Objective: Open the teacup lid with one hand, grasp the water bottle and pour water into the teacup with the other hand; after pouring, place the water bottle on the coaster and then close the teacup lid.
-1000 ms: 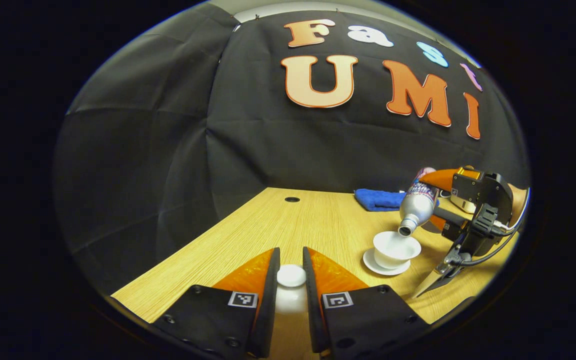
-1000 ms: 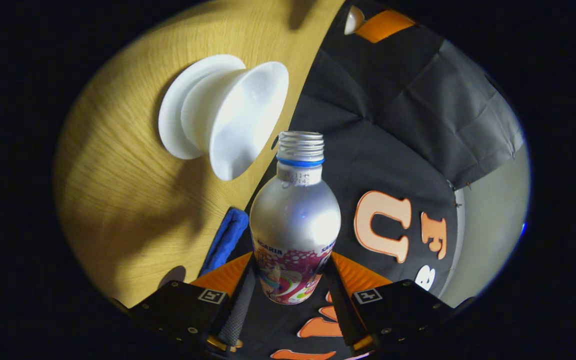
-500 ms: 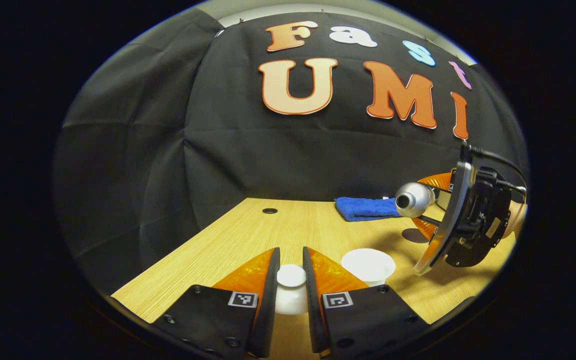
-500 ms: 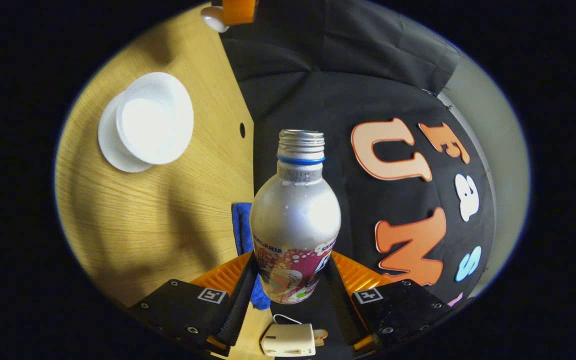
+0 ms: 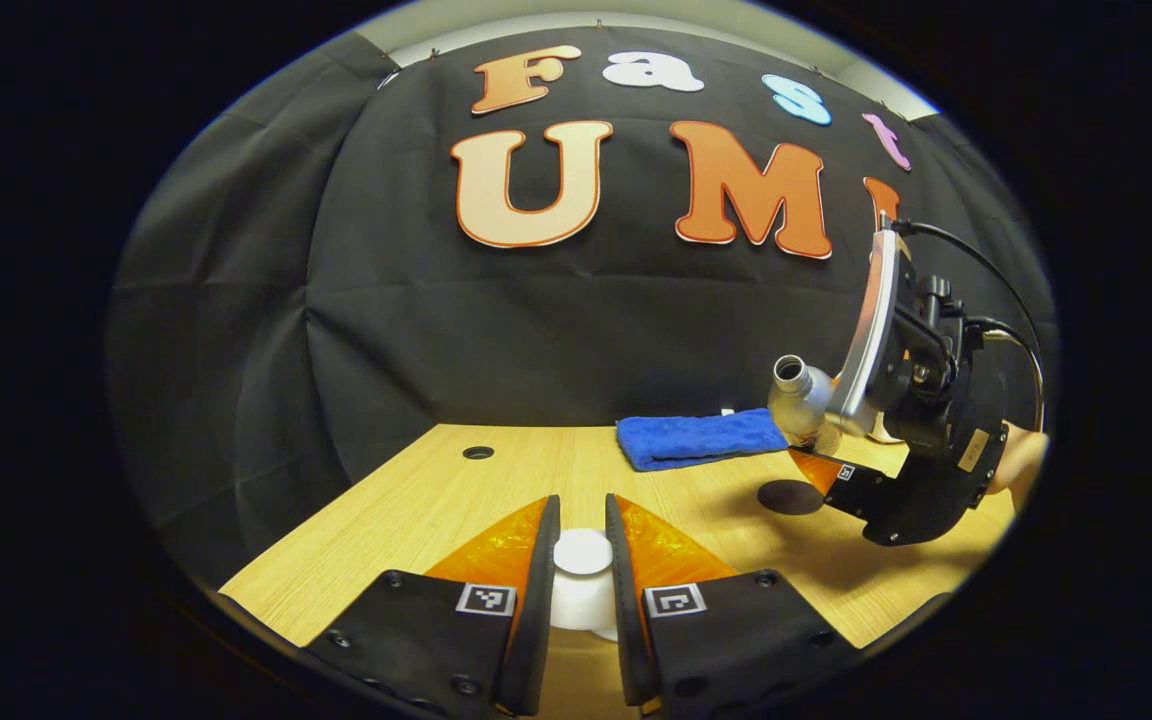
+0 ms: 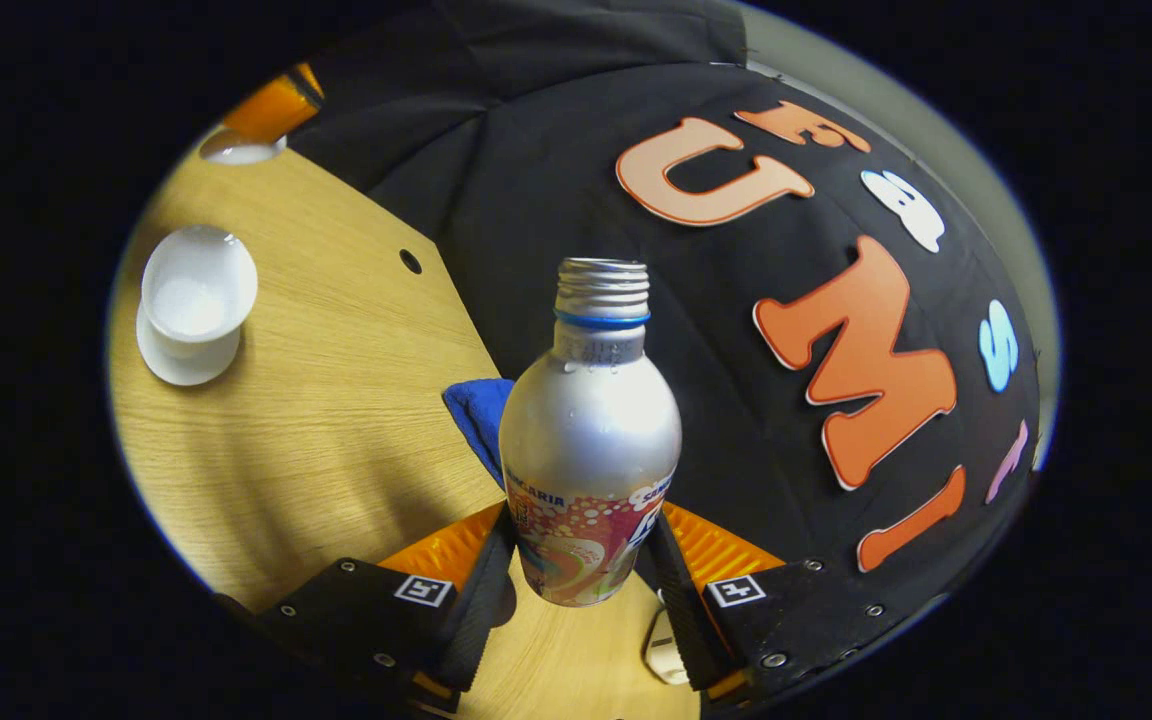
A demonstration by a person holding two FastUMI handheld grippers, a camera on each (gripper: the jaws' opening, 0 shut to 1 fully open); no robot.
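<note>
Right gripper view: the right gripper [image 6: 576, 575] clamps the bottle [image 6: 590, 440] between both fingers, above the tabletop [image 6: 336, 400], well apart from the open teacup [image 6: 198, 290]. The left gripper [image 5: 582, 570] pinches the lid [image 5: 582, 552].

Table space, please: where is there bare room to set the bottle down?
The table is bare between the teacup and the blue cloth, and out to the round hole. It is crowded near the right gripper, holding the water bottle.
</note>
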